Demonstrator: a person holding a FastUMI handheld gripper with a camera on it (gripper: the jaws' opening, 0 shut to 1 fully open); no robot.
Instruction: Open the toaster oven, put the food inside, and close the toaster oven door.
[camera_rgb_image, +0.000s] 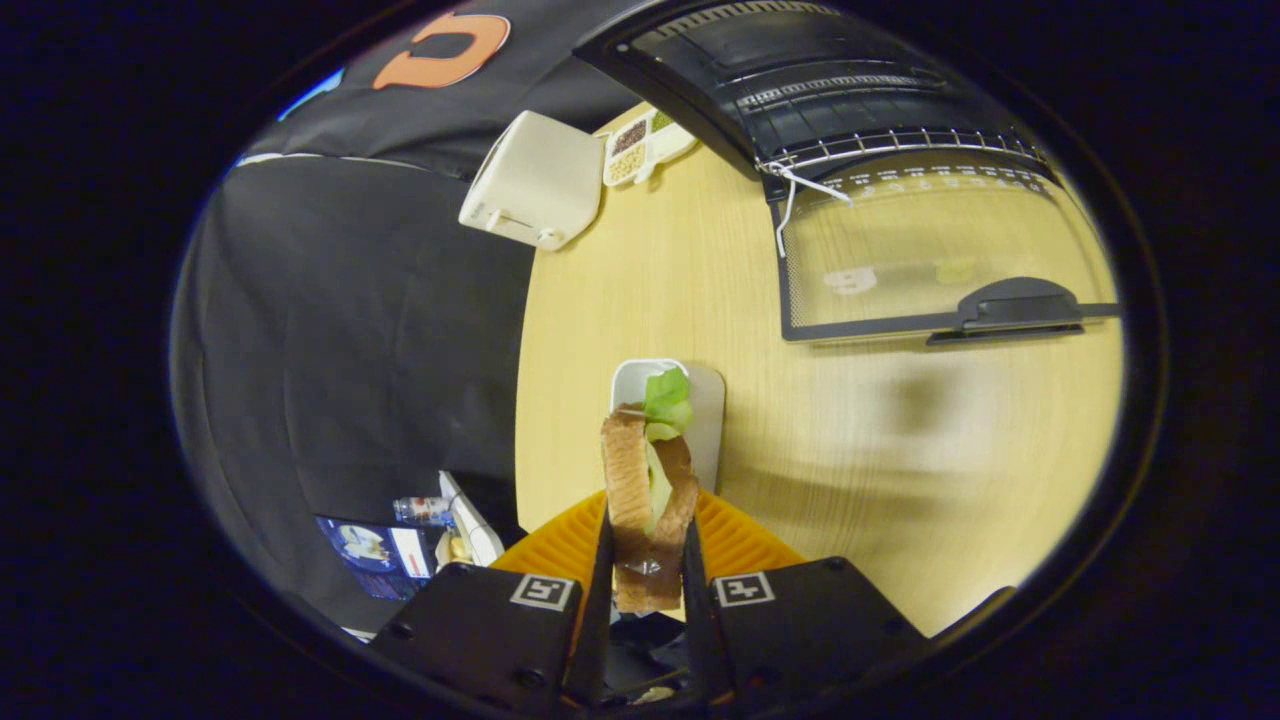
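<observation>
Sandwich sits squeezed between both fingers of the gripper, bread sides pressed, green leaf poking out the front. Under it are an orange plate and a small white dish on the table. Farther off, the toaster oven stands with its door folded down flat.

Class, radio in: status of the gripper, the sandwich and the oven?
Gripper shut on sandwich, lifted over orange plate. Oven door down, open, rack bare. Wooden table between them.
</observation>
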